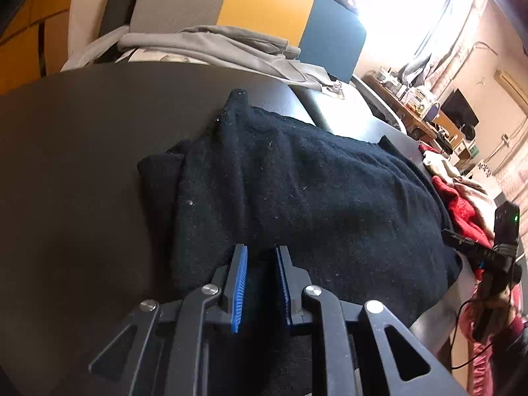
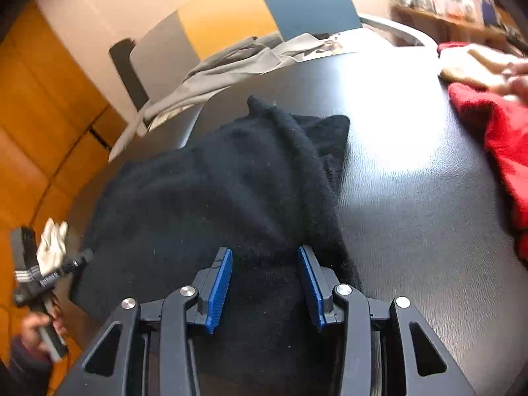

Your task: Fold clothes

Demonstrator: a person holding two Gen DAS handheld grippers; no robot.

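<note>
A black fleecy garment [image 1: 313, 191] lies folded in a thick bundle on the dark table [image 1: 82, 148]. My left gripper [image 1: 261, 249] hovers over its near edge, blue pads apart, with cloth lying under the gap and not pinched. In the right wrist view the same garment [image 2: 214, 191] fills the middle. My right gripper [image 2: 265, 250] stands open wider above the garment's near right edge, its pads clear of the cloth. The person's hands [image 1: 495, 300] [image 2: 36, 326] show at the frame edges, each holding the other tool.
A red garment [image 2: 495, 132] and a beige one [image 2: 472, 62] lie at the table's right side. A grey garment [image 1: 214, 43] is draped at the far edge before a grey, yellow and blue panel [image 1: 264, 3]. A cluttered shelf [image 1: 425, 115] stands beyond. Glossy table surface [image 2: 412, 181] shows right of the bundle.
</note>
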